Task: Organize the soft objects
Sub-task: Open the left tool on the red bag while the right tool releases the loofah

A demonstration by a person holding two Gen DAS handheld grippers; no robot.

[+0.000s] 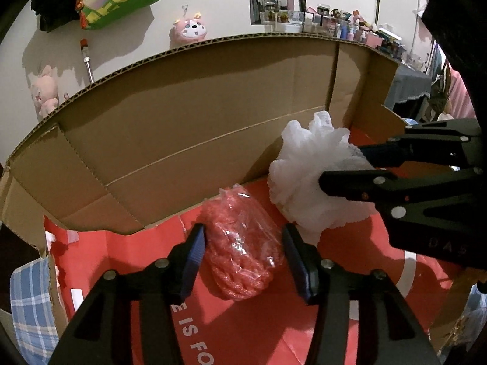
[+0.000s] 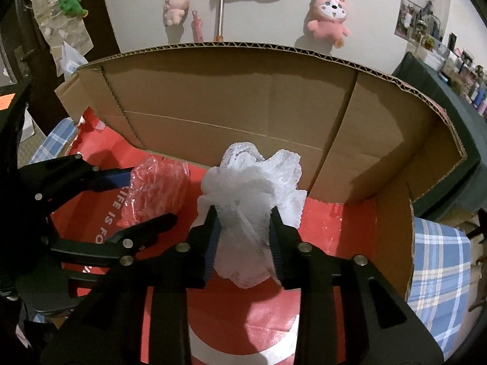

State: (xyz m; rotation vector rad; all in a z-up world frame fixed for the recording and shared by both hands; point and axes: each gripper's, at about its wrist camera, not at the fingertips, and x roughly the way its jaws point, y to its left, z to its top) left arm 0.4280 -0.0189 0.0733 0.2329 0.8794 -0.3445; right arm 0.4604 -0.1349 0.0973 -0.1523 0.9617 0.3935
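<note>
A bundle of clear plastic wrap (image 1: 240,243), tinted red by the sheet under it, lies on the floor of the cardboard box (image 1: 182,121). My left gripper (image 1: 243,240) straddles it, jaws open, pads close at its sides. In the right wrist view the same bundle (image 2: 158,182) shows between the left gripper's (image 2: 153,196) fingers. A white mesh bath puff (image 2: 249,188) sits right of it. My right gripper (image 2: 243,228) pinches the puff's lower part, which narrows between the pads. The left wrist view shows the puff (image 1: 310,164) with the right gripper (image 1: 341,165) coming in from the right.
The box's tall brown walls (image 2: 243,106) ring the far side and right. A red printed sheet (image 1: 334,304) lines the floor. Blue plaid cloth (image 2: 441,258) lies outside the box. Pink plush toys (image 2: 328,18) hang on the wall behind; a cluttered shelf (image 1: 334,21) stands far right.
</note>
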